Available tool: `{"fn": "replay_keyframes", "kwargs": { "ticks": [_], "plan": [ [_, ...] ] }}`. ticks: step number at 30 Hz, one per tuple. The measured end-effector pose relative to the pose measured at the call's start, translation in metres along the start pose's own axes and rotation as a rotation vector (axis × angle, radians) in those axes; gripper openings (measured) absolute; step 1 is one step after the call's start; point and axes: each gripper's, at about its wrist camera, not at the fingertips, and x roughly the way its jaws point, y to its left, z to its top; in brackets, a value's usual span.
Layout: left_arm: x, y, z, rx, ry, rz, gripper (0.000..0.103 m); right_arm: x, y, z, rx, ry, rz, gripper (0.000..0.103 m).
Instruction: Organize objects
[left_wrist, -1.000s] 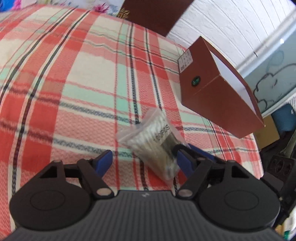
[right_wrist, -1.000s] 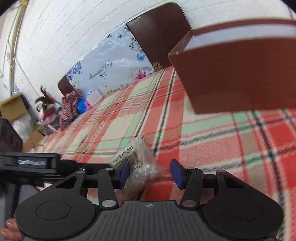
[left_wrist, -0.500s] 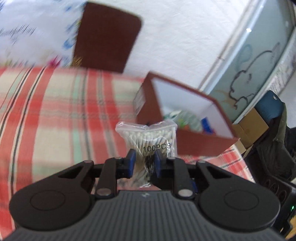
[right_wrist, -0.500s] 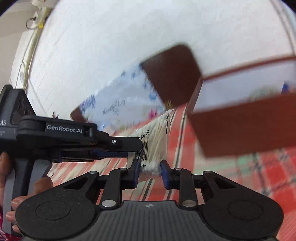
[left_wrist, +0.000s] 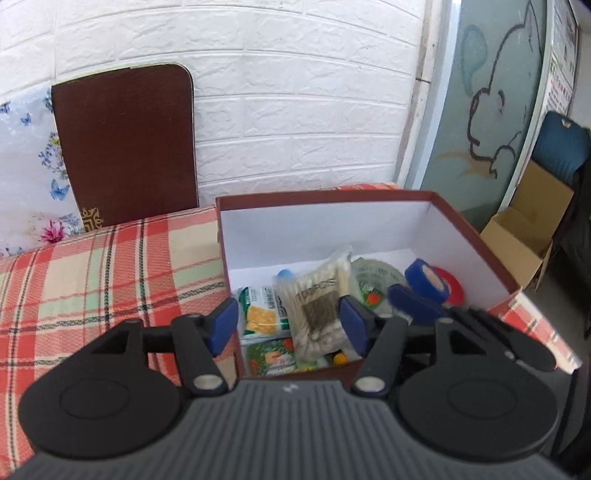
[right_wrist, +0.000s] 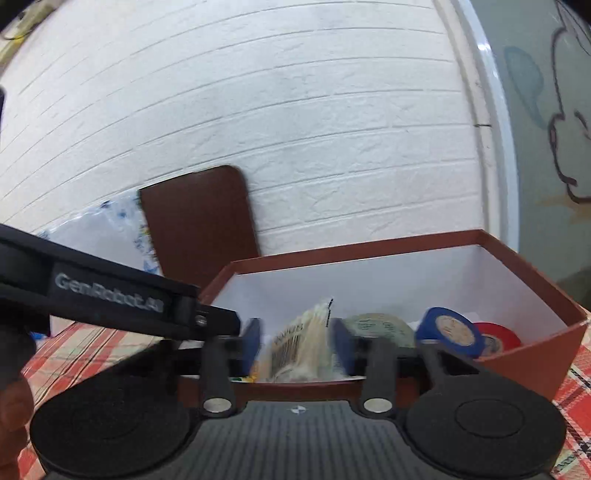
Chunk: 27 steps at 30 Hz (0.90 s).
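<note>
A clear bag of cotton swabs (left_wrist: 317, 302) lies in the open brown box (left_wrist: 472, 236) on top of other packets; it also shows in the right wrist view (right_wrist: 299, 339). My left gripper (left_wrist: 288, 325) is open over the box's near left corner, with the bag between its blue pads, untouched. My right gripper (right_wrist: 295, 343) is open too, at the box's (right_wrist: 532, 354) near wall, the bag loose between its pads. The right gripper's fingertips (left_wrist: 413, 302) show in the left wrist view.
The box also holds a blue tape roll (left_wrist: 426, 278), a red tape roll (left_wrist: 452, 286), a round green packet (left_wrist: 376, 277) and snack packets (left_wrist: 262, 314). It stands on a plaid cloth (left_wrist: 92, 273). A brown board (left_wrist: 125, 140) leans on the white brick wall. A cardboard box (left_wrist: 524, 236) stands at right.
Both grippers carried the swab bag from the cloth up over the box, then opened; the bag now lies inside the box.
</note>
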Motion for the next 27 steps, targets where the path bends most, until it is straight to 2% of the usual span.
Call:
{"fn": "replay_keyframes", "kwargs": {
  "ticks": [5, 8, 17, 23, 27],
  "plan": [
    [-0.015, 0.010, -0.006, -0.039, 0.004, 0.017, 0.067, -0.031, -0.003, -0.010, 0.051, -0.064, -0.014, 0.060],
    [-0.024, 0.006, -0.014, -0.025, 0.027, 0.065, 0.067, -0.054, -0.004, -0.016, 0.085, -0.085, -0.031, 0.062],
    [-0.052, 0.016, -0.054, -0.048, 0.098, 0.106, 0.067, -0.081, 0.001, -0.035, 0.182, 0.094, -0.047, 0.062],
    [-0.070, 0.036, -0.082, -0.063, 0.121, 0.158, 0.067, -0.096, 0.019, -0.033, 0.178, 0.119, -0.023, 0.062],
    [-0.084, 0.049, -0.101, -0.078, 0.125, 0.202, 0.067, -0.105, 0.029, -0.032, 0.190, 0.147, -0.015, 0.067]
  ]
}}
